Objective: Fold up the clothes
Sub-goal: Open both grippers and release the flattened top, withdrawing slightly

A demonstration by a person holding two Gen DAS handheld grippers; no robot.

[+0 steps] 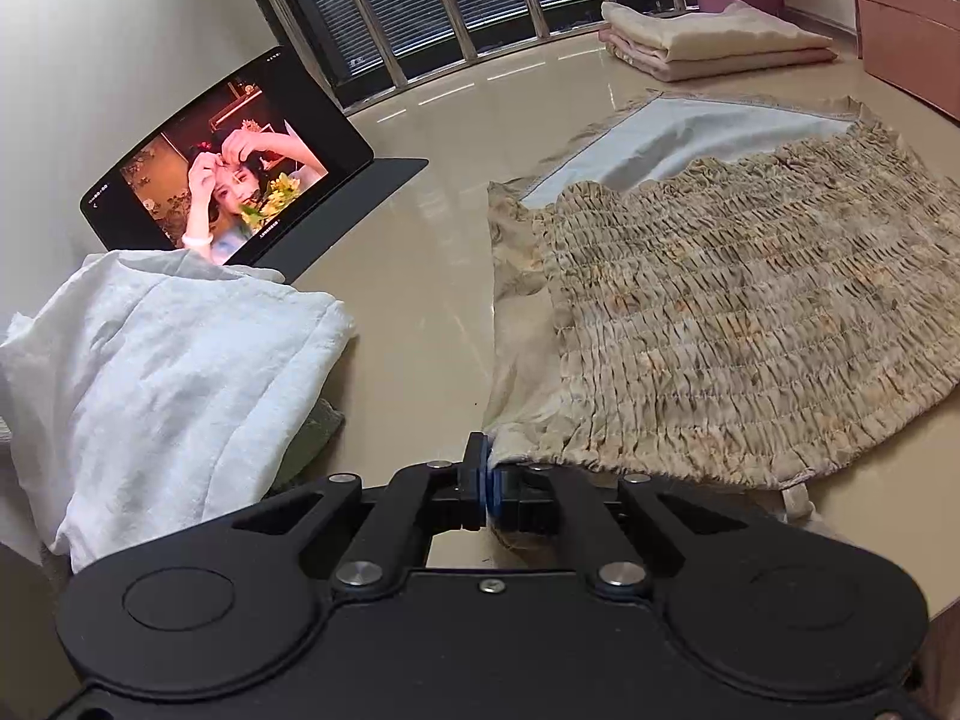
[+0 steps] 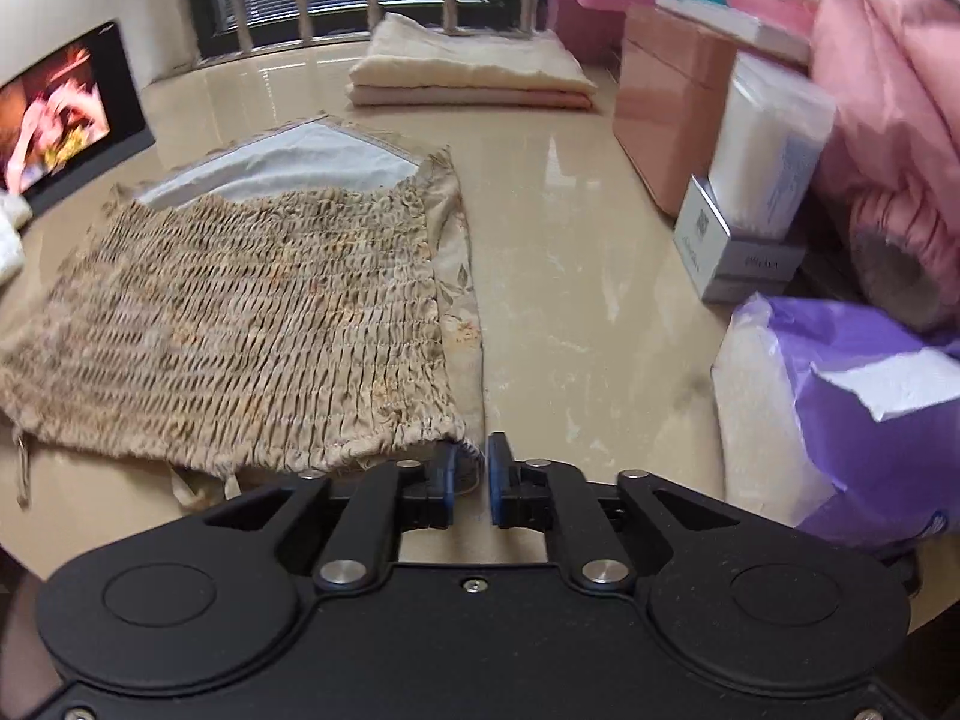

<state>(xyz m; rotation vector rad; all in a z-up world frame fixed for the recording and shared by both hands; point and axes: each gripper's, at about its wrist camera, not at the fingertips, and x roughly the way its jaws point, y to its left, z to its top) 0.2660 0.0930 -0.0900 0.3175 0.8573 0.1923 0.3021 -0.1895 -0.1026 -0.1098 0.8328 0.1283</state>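
Observation:
A beige smocked floral garment (image 1: pixel 738 324) lies flat on the glossy beige table, its pale lining showing at the far end. My left gripper (image 1: pixel 489 480) is shut on the garment's near left corner. In the right wrist view the same garment (image 2: pixel 252 324) lies left of centre. My right gripper (image 2: pixel 471 474) is slightly open at the garment's near right corner, with the hem edge lying between the blue pads.
A crumpled white cloth (image 1: pixel 162 372) lies at the left. A tablet (image 1: pixel 228 162) playing video stands behind it. Folded cream and pink cloths (image 2: pixel 468 72) sit at the far side. Pink boxes (image 2: pixel 666 102), a tissue box (image 2: pixel 756 180) and a purple pack (image 2: pixel 858 414) crowd the right.

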